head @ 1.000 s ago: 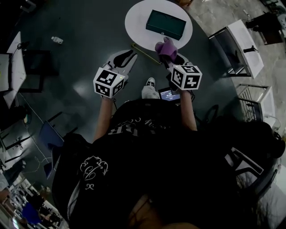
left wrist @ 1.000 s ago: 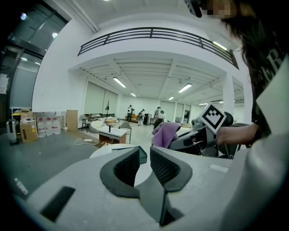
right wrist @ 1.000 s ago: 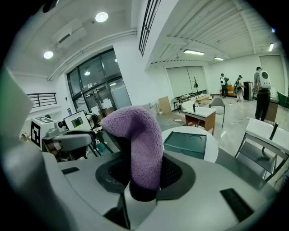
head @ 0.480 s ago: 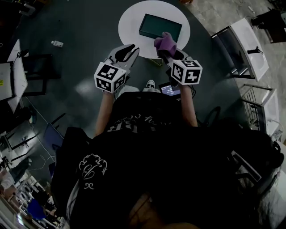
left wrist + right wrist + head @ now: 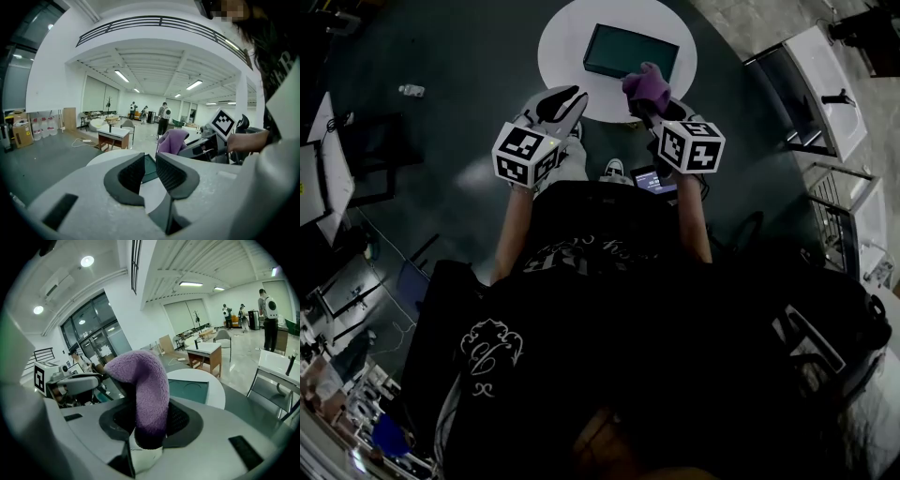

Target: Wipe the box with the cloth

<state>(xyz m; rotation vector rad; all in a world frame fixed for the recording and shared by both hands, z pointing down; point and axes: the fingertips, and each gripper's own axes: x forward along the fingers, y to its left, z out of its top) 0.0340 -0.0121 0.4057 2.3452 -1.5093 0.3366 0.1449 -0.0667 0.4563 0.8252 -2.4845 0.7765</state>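
Observation:
A dark green box (image 5: 630,52) lies flat on a small round white table (image 5: 572,37) in front of the person. My right gripper (image 5: 649,101) is shut on a purple cloth (image 5: 645,84), which sticks up between its jaws and hangs over the box's near edge. In the right gripper view the cloth (image 5: 147,390) hides the gap, with the box (image 5: 187,390) beyond it. My left gripper (image 5: 565,97) hovers at the table's near left edge, holding nothing. Its jaws stand a narrow gap apart in the left gripper view (image 5: 150,161), and the box (image 5: 149,169) shows through.
A white desk and chair (image 5: 811,75) stand to the right of the table. More desks (image 5: 319,159) are at the left, and a small bottle (image 5: 411,90) lies on the dark floor. A lit phone (image 5: 654,178) rests on the person's lap.
Both grippers have moved forward toward the table. The cloth has come from short of the table to the box's near edge, and the left gripper has reached the table's rim.

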